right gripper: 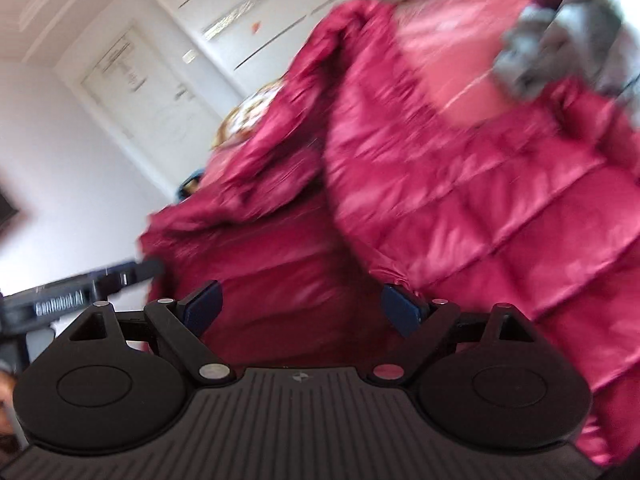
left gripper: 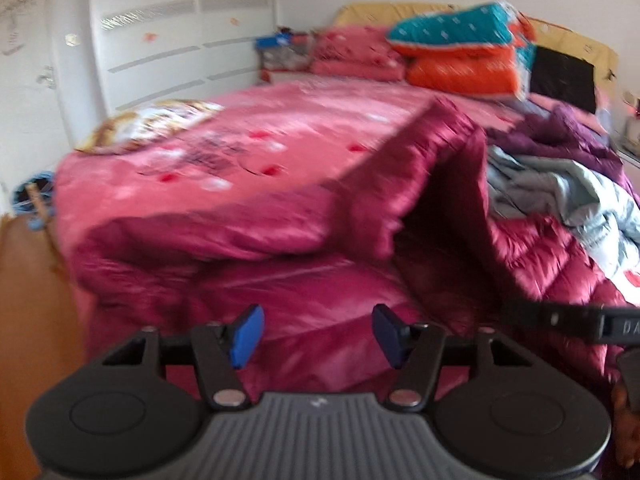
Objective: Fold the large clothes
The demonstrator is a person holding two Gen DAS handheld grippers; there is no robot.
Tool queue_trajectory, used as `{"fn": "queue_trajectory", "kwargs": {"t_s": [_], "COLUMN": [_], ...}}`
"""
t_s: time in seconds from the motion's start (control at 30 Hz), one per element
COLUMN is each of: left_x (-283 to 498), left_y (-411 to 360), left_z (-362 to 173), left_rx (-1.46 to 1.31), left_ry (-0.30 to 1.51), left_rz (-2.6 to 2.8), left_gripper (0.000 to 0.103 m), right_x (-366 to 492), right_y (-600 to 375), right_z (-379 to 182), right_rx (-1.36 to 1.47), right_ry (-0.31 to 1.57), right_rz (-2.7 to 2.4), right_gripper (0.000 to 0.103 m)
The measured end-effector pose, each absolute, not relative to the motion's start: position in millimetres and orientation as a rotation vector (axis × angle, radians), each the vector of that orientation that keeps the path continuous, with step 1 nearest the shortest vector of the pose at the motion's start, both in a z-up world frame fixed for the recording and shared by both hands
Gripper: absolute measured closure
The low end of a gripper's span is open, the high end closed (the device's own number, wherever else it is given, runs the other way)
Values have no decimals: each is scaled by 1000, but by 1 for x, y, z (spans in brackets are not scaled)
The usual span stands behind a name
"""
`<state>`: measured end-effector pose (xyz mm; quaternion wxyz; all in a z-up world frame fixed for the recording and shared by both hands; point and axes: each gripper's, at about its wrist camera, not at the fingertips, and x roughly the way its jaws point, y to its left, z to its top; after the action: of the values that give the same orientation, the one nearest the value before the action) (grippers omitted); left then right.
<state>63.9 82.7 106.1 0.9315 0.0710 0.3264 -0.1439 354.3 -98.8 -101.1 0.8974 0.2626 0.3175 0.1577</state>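
A shiny dark red quilted down jacket (left gripper: 280, 232) lies crumpled on the near part of the pink bed (left gripper: 240, 136), with one flap raised like a tent. My left gripper (left gripper: 319, 334) hovers just above the jacket's near edge, open, with nothing pinched between its blue pads (left gripper: 246, 334). The right wrist view is tilted and blurred. It shows the same jacket (right gripper: 460, 200) filling the frame and my right gripper (right gripper: 301, 310) open over a dark fold. A jacket hem lies close to its right pad (right gripper: 400, 312). Each gripper's black finger shows at the edge of the other's view.
A heap of grey-blue clothes (left gripper: 560, 188) and purple clothes (left gripper: 552, 132) lies at the right of the bed. Pink pillows (left gripper: 356, 52) and a folded orange and teal quilt (left gripper: 460, 48) sit at the headboard. White wardrobe doors (left gripper: 180, 32) stand behind, and a wooden floor (left gripper: 32, 300) shows at left.
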Motion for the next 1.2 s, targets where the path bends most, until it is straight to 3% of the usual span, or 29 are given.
{"fn": "queue_trajectory", "kwargs": {"t_s": [0.3,0.6,0.93,1.2], "left_x": [139,207,133,115], "left_y": [45,43,-50,-152], "left_z": [91,119,162,157], "left_rx": [176,128,80,121], "left_ry": [645,503,434,644], "left_rz": [-215,83,-298,-736], "left_gripper": [52,52,52,50], "right_x": [392,435,439,427], "right_y": [-126,-171,-184,-172], "right_z": [-101,-125,-124,-155], "right_rx": [265,420,548,507], "right_ry": [464,447,410,475], "right_rz": [98,70,211,199], "right_gripper": [0,0,0,0]}}
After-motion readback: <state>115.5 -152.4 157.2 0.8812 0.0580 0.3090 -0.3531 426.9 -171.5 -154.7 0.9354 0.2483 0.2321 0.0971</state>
